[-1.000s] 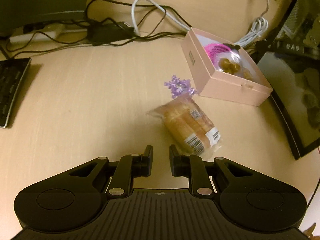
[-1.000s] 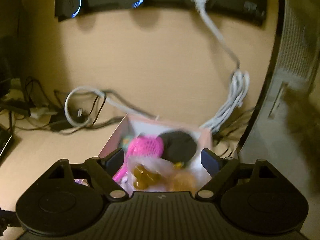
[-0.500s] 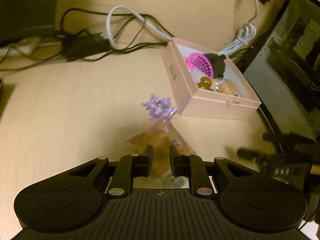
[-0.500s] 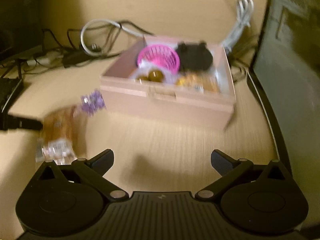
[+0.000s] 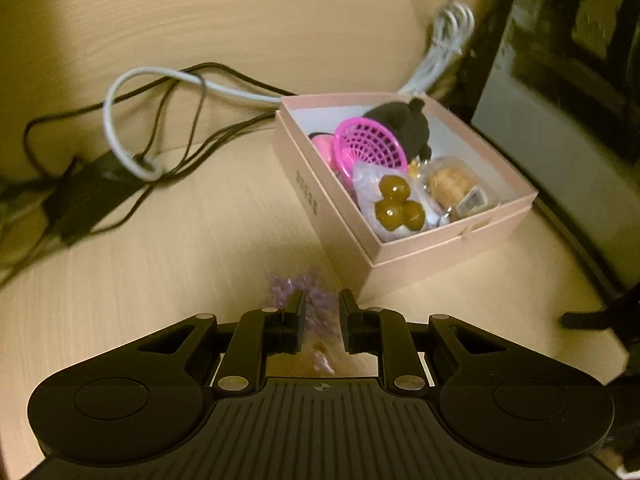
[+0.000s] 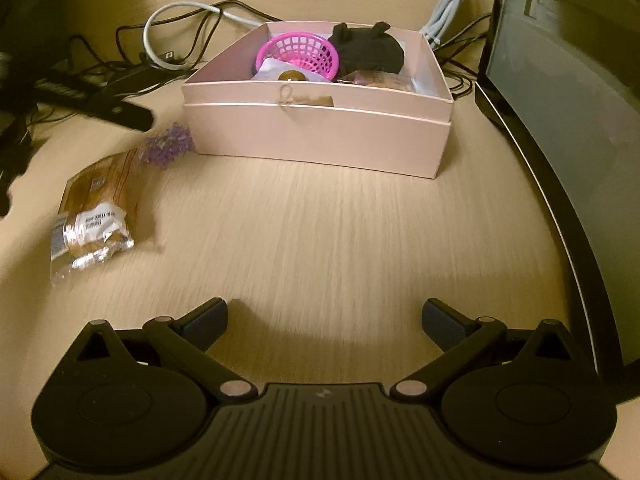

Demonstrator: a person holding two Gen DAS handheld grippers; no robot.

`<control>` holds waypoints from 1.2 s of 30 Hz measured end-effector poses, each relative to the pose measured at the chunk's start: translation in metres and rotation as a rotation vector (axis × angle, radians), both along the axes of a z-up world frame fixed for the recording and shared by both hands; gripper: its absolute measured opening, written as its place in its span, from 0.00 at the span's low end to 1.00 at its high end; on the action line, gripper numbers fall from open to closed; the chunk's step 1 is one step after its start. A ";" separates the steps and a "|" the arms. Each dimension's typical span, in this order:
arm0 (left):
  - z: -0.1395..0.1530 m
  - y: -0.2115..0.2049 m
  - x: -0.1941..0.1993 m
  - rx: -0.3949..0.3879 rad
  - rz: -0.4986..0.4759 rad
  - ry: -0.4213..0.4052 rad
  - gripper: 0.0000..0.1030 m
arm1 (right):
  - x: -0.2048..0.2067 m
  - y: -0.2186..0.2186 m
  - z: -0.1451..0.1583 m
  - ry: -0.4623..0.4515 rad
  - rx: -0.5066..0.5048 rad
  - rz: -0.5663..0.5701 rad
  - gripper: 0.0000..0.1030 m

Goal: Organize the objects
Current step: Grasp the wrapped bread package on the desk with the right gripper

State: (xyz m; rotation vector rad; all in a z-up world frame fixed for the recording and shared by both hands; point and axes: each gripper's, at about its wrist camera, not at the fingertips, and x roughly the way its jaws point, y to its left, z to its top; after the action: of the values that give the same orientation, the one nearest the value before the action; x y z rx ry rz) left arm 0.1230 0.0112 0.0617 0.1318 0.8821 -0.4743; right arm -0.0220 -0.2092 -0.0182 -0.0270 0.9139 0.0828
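A pink box stands on the desk and holds a magenta basket, a black plush and wrapped snacks. A purple flower cluster lies by the box's corner. A wrapped bread packet lies next to it. My left gripper hovers over the flower and packet, jaws narrowly apart, holding nothing. My right gripper is wide open and empty, well short of the box.
Black and white cables and a power adapter lie behind the box. A dark monitor stands along the right side. My left gripper's body shows at the left in the right wrist view.
My left gripper moved forward over the bread packet to the purple flower. My right gripper pulled back from above the box and dropped low over the desk.
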 end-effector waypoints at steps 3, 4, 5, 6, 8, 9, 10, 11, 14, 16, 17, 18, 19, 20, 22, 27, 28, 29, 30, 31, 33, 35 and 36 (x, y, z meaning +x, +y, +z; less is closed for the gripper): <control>-0.005 -0.007 0.007 0.066 -0.011 -0.020 0.21 | -0.004 0.000 -0.002 -0.010 0.000 -0.001 1.00; -0.006 -0.006 0.008 0.065 -0.004 -0.017 0.21 | -0.005 -0.001 -0.002 -0.014 0.000 -0.001 1.00; -0.005 -0.006 0.008 0.045 -0.003 -0.003 0.22 | -0.006 0.000 -0.002 -0.016 0.000 -0.001 1.00; -0.003 -0.004 0.005 0.018 -0.010 0.010 0.22 | -0.006 0.000 -0.002 -0.018 0.000 -0.002 1.00; 0.002 -0.004 -0.005 -0.015 -0.020 0.018 0.22 | -0.005 0.000 -0.002 -0.018 0.000 -0.005 1.00; 0.005 -0.004 -0.014 -0.023 -0.019 0.009 0.22 | -0.004 0.000 -0.002 -0.016 0.001 -0.007 1.00; 0.008 -0.003 -0.023 -0.037 -0.016 -0.003 0.22 | -0.003 0.000 -0.002 -0.013 0.001 -0.007 1.00; 0.012 0.002 -0.033 -0.062 -0.001 -0.014 0.22 | -0.003 0.000 -0.001 -0.009 0.001 -0.007 1.00; 0.016 0.026 -0.054 -0.137 0.101 -0.013 0.22 | 0.001 0.002 0.001 0.015 -0.002 -0.001 1.00; 0.013 0.049 -0.067 -0.168 0.191 -0.003 0.22 | 0.005 0.007 0.003 0.039 -0.006 0.070 1.00; 0.012 0.059 -0.072 -0.171 0.231 0.004 0.22 | 0.009 0.011 0.005 0.058 -0.002 0.106 1.00; 0.010 0.070 -0.078 -0.164 0.271 0.011 0.22 | 0.011 0.013 0.008 0.060 0.008 0.106 1.00; 0.008 0.080 -0.084 -0.155 0.303 0.017 0.22 | 0.012 0.016 0.014 0.033 0.022 0.090 1.00; 0.006 0.090 -0.091 -0.145 0.333 0.023 0.22 | 0.012 0.020 0.022 0.000 0.038 0.088 1.00; 0.003 0.104 -0.101 -0.131 0.370 0.025 0.22 | 0.014 0.035 0.036 -0.043 0.074 0.128 1.00; -0.001 0.120 -0.121 -0.098 0.400 0.026 0.22 | 0.029 0.095 0.044 -0.034 0.103 0.294 1.00; -0.001 0.120 -0.122 -0.093 0.400 0.025 0.22 | 0.033 0.107 0.041 -0.031 0.089 0.319 1.00; -0.001 0.120 -0.124 -0.088 0.398 0.024 0.22 | 0.036 0.119 0.036 -0.028 0.076 0.335 1.00; -0.001 0.120 -0.126 -0.085 0.397 0.022 0.22 | 0.040 0.127 0.032 -0.024 0.066 0.340 1.00; 0.000 0.119 -0.128 -0.083 0.396 0.021 0.22 | 0.045 0.134 0.028 -0.017 0.059 0.342 1.00; 0.000 0.119 -0.129 -0.081 0.391 0.020 0.22 | 0.052 0.146 0.021 -0.004 0.028 0.341 0.92; 0.000 0.116 -0.128 -0.082 0.379 0.017 0.22 | 0.057 0.153 0.016 0.035 -0.007 0.358 0.62; 0.000 0.114 -0.127 -0.082 0.371 0.016 0.22 | 0.055 0.155 0.018 0.040 -0.015 0.361 0.53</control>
State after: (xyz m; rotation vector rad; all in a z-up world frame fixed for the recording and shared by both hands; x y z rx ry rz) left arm -0.0044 0.1256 0.0620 -0.1099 0.8776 -0.1646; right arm 0.0332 -0.0547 -0.0005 -0.2046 0.9419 0.4129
